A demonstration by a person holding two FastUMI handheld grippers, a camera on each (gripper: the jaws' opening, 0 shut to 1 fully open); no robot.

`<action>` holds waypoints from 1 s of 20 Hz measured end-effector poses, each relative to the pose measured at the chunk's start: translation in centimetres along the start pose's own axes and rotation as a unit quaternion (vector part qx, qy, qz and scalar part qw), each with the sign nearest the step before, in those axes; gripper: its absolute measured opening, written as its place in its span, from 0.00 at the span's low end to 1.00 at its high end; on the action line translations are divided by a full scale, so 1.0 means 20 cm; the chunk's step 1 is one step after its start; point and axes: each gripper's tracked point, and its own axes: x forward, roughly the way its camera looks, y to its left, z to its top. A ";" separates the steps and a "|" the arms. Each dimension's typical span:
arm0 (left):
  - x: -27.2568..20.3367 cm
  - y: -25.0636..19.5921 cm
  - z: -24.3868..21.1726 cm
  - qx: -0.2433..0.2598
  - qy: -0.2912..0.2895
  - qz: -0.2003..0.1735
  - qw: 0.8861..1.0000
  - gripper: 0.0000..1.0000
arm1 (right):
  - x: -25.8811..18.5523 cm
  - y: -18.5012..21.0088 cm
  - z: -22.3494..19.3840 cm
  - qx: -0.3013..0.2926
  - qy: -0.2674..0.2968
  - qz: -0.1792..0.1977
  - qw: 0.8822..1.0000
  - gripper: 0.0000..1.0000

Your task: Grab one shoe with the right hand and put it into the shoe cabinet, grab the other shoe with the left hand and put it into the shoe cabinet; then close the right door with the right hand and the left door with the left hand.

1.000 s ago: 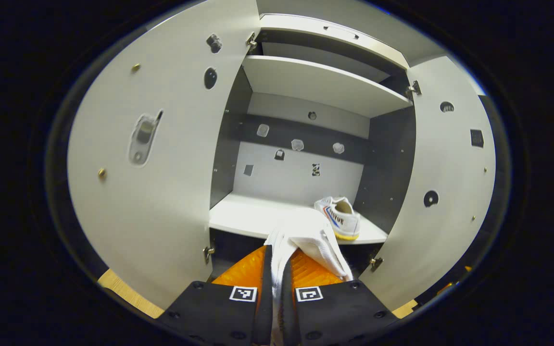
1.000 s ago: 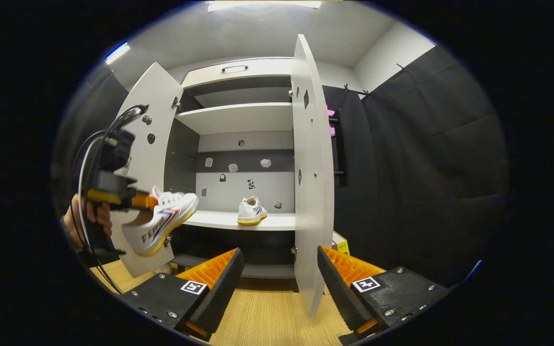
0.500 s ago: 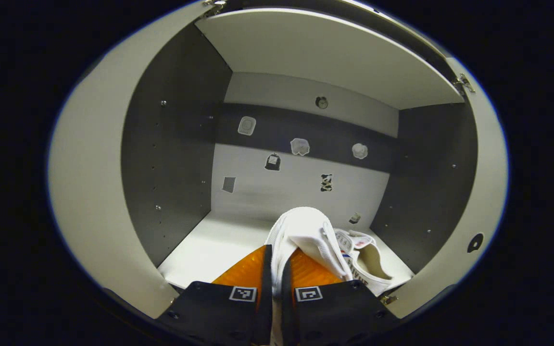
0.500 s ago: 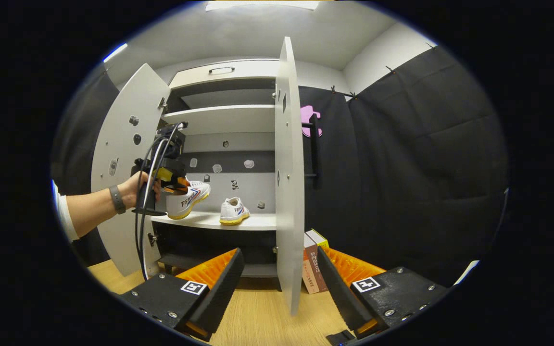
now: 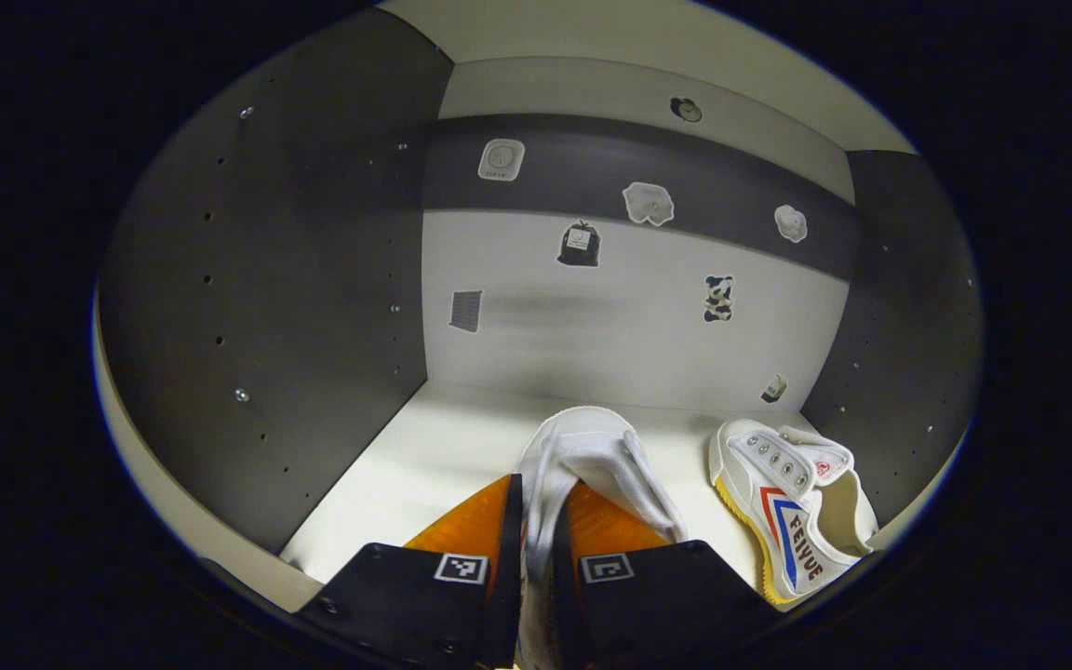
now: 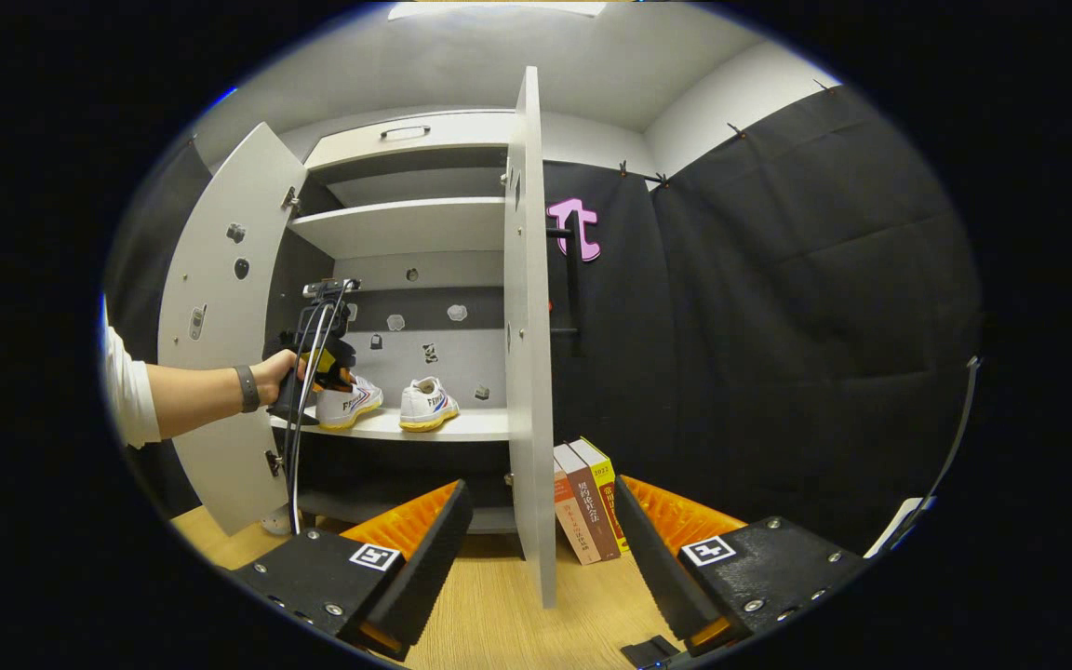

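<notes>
White canvas of the second shoe sat clamped between the left gripper fingers, toe pointing straight ahead over the shelf; the first shoe lay just right. The right gripper gaped, well back.

Held shoe mostly hidden, perhaps resting on the shelf

left tool clamped, arm extended, right tool jaws apart
</notes>
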 end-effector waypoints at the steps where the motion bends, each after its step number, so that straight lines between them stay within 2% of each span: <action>1: 0.00 0.00 -0.01 -0.004 0.006 0.002 1.000 0.24 | 0.00 0.00 0.00 0.000 0.001 0.000 1.000 0.94; 5: 0.02 0.01 -0.02 -0.003 0.005 0.022 1.000 0.41 | 0.00 0.00 -0.01 0.004 0.005 0.002 1.000 0.94; 7: 0.01 0.01 -0.02 -0.006 0.005 0.019 1.000 0.56 | -0.01 -0.01 -0.01 0.004 0.005 0.001 1.000 0.94; 8: 0.01 0.03 -0.02 -0.006 0.006 0.025 1.000 0.49 | -0.01 -0.01 -0.01 0.004 0.006 0.001 1.000 0.94; 9: 0.00 0.04 -0.02 -0.005 0.005 0.026 1.000 0.50 | -0.01 -0.01 -0.02 0.005 0.006 0.002 1.000 0.94; 11: -0.02 0.07 -0.02 -0.015 0.003 0.034 0.999 0.68 | -0.01 -0.02 -0.01 0.007 0.006 0.004 1.000 0.94; 12: -0.03 0.09 -0.03 -0.025 0.004 0.039 0.999 0.82 | -0.01 -0.02 -0.01 0.007 0.006 0.004 1.000 0.94; 14: -0.08 0.10 -0.02 -0.046 0.000 0.036 0.998 0.92 | -0.02 -0.02 -0.01 0.008 0.005 0.007 1.000 0.94; 16: -0.16 0.07 0.00 -0.051 -0.013 0.023 0.998 0.94 | -0.02 -0.02 -0.01 0.011 0.007 0.011 1.000 0.94; 17: -0.22 0.06 0.06 -0.041 -0.036 0.020 0.998 0.94 | -0.01 -0.01 -0.01 0.013 0.007 0.013 1.000 0.94; 18: -0.28 0.05 0.14 -0.028 -0.065 0.014 0.997 0.99 | -0.01 -0.01 -0.01 0.015 0.007 0.015 1.000 0.94; 20: -0.44 -0.03 0.23 -0.007 -0.100 -0.011 0.995 0.96 | -0.01 0.01 -0.01 0.017 0.005 0.022 1.000 0.94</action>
